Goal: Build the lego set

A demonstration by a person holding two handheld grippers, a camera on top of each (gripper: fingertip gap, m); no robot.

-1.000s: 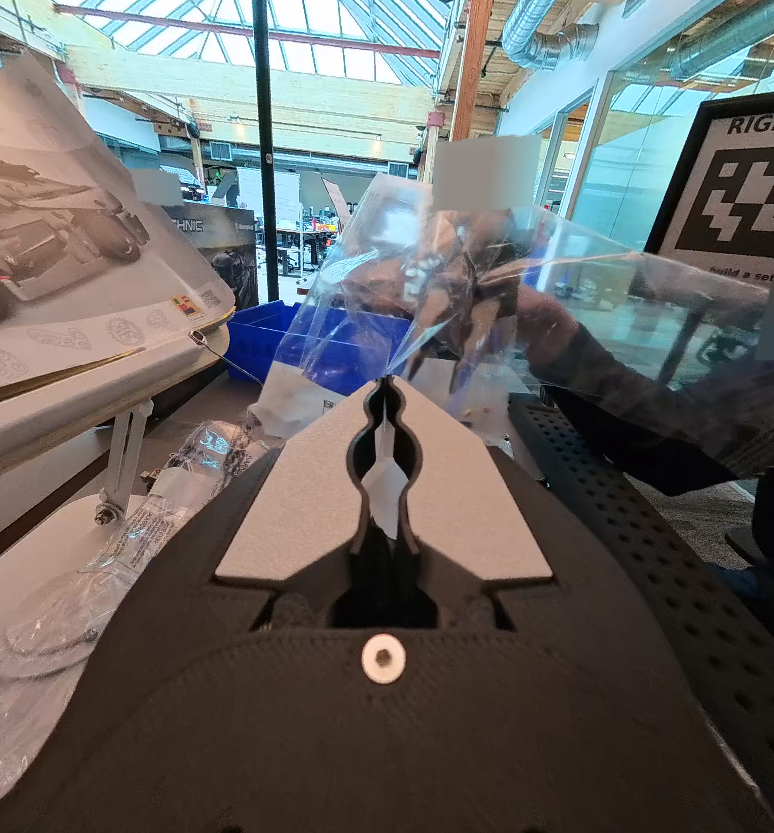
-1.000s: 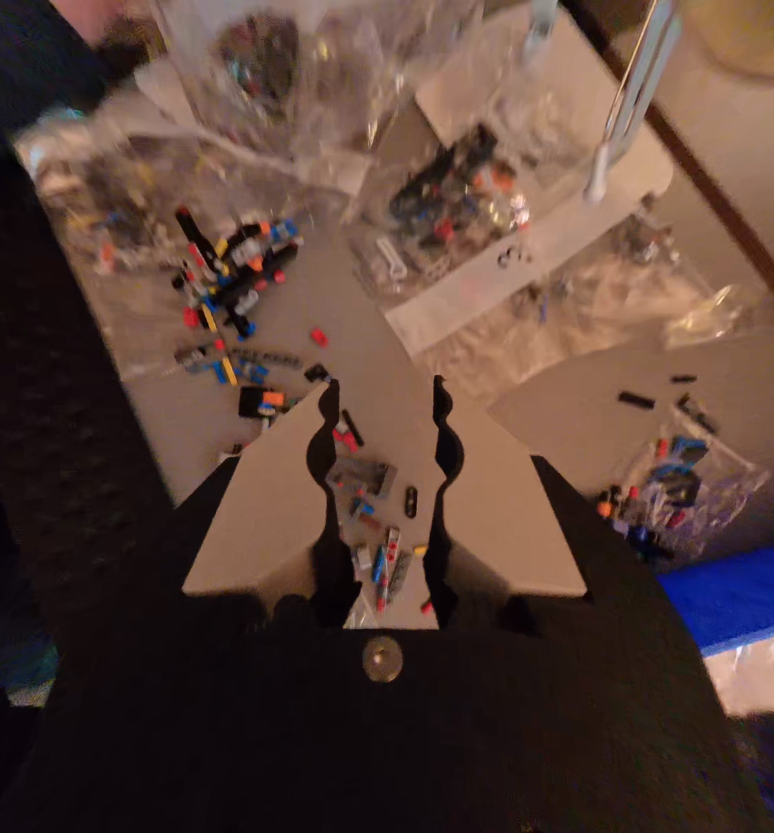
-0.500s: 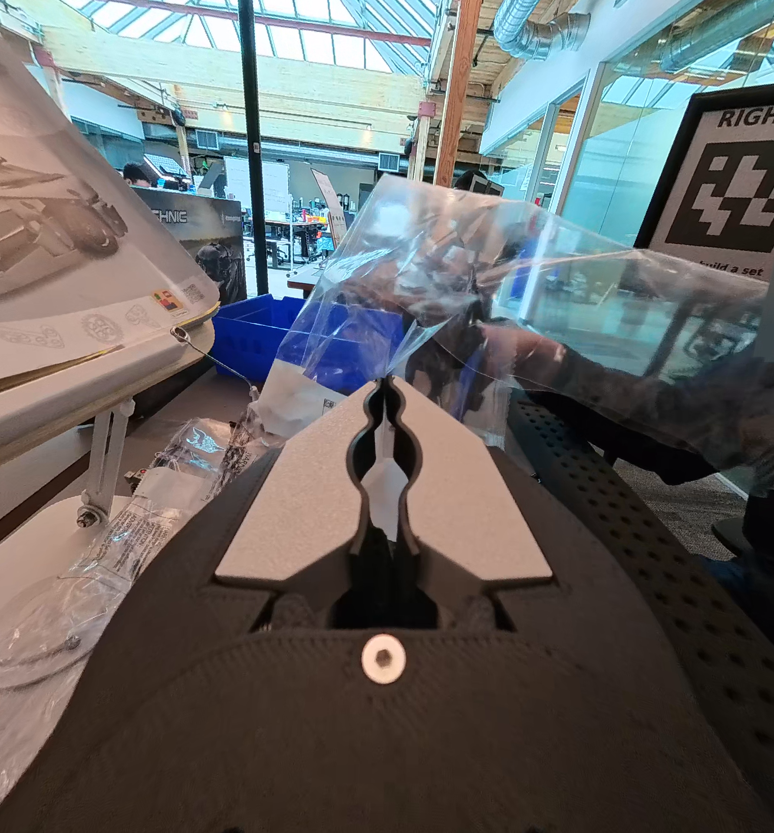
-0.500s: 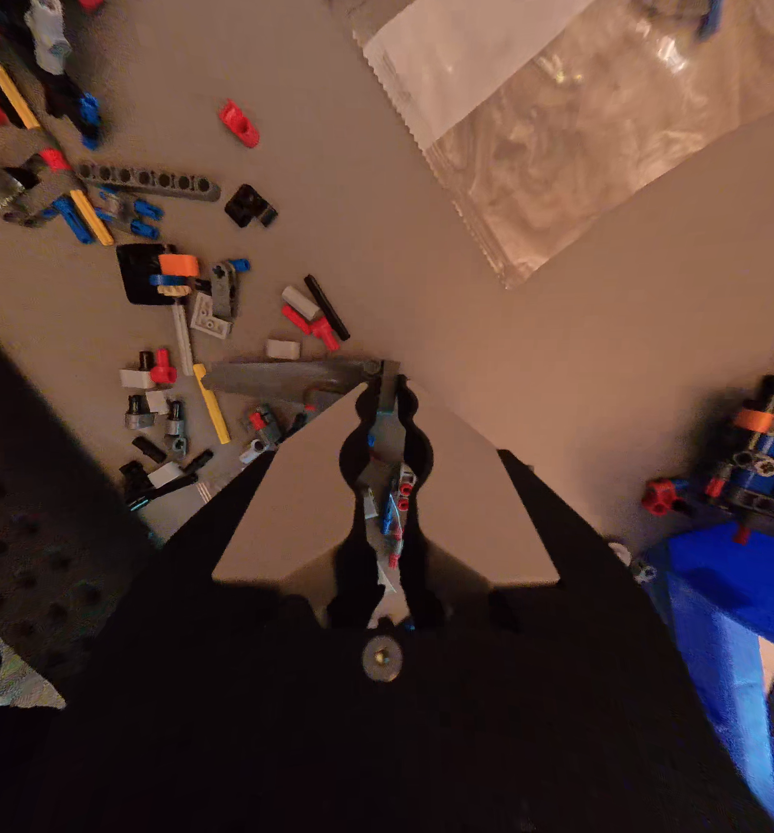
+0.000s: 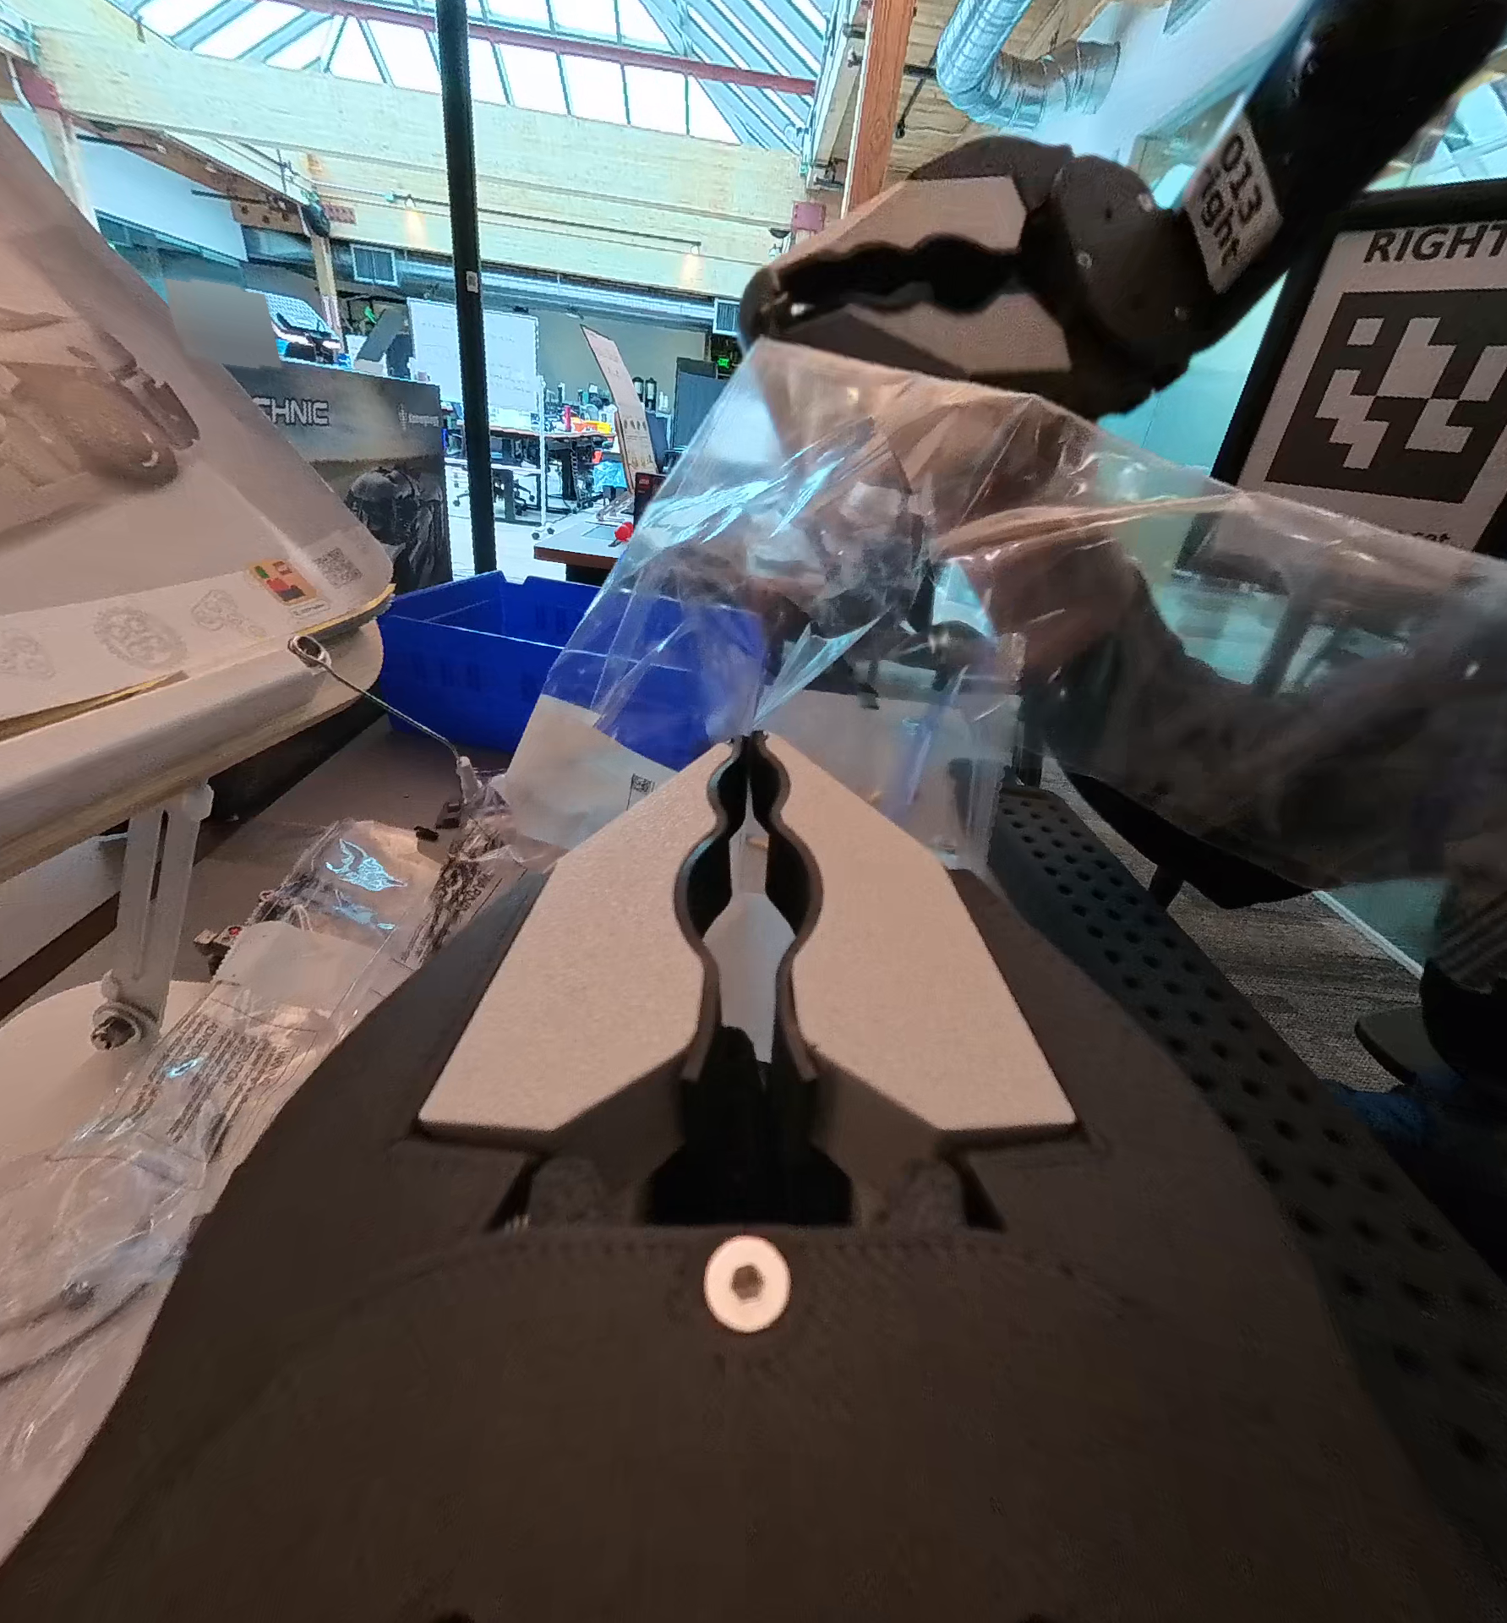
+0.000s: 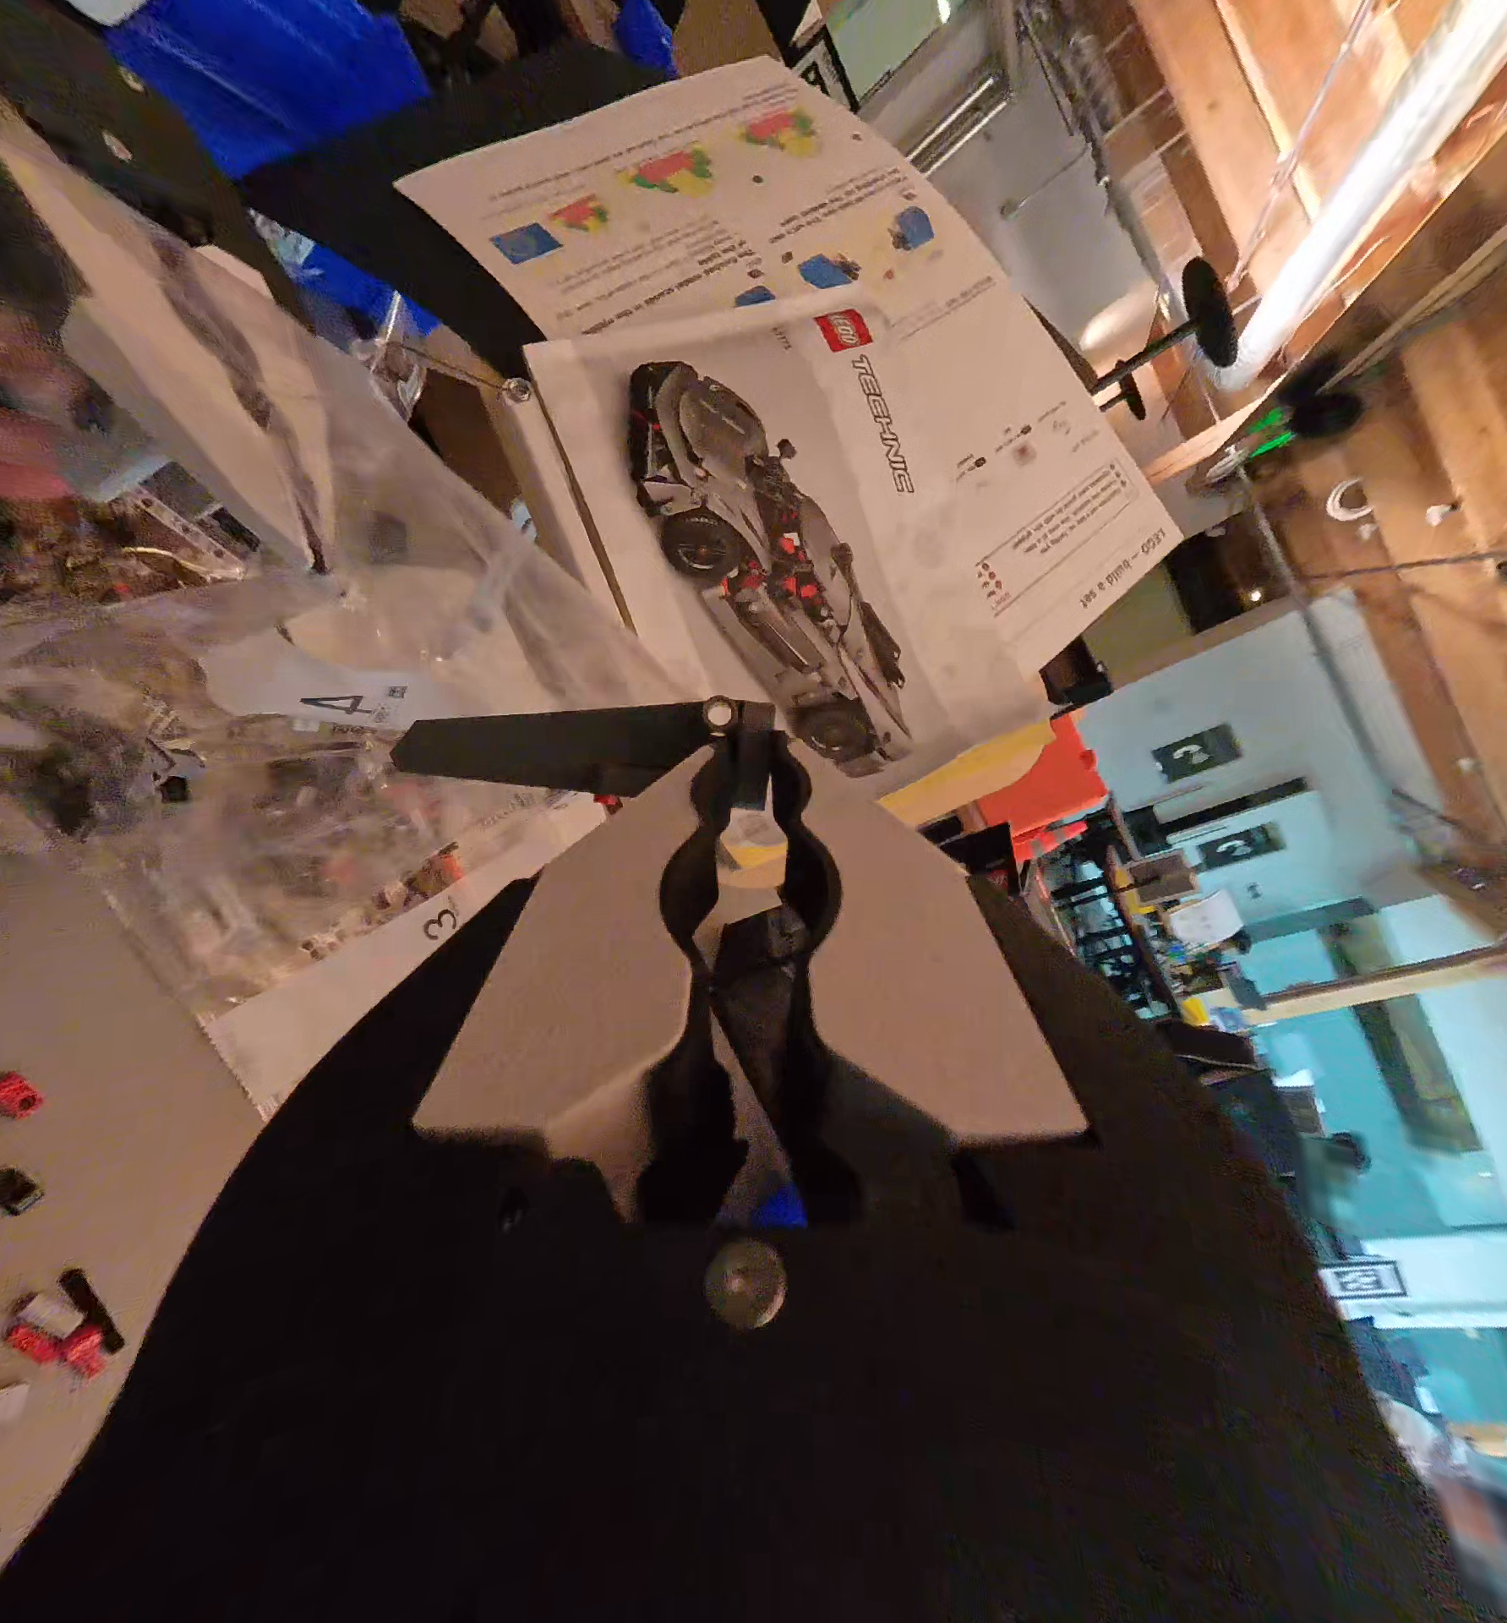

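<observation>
Early stage; left gripper (image 5: pixel 750 746) clamped on clear plastic bag (image 5: pixel 951 562); right gripper (image 6: pixel 745 773) pinching long black lego panel (image 6: pixel 556 746), reaching to nine o'clock; numbered clear parts bags (image 6: pixel 275 790) unopened.

Clear plastic bag (image 5: pixel 864 544) pinched at its lower corner, held up crumpled, long dark panel piece (image 6: pixel 556 746) gripped by one end, held level, loose small pieces (image 6: pixel 56 1326) scattered along the bench's left edge.
</observation>
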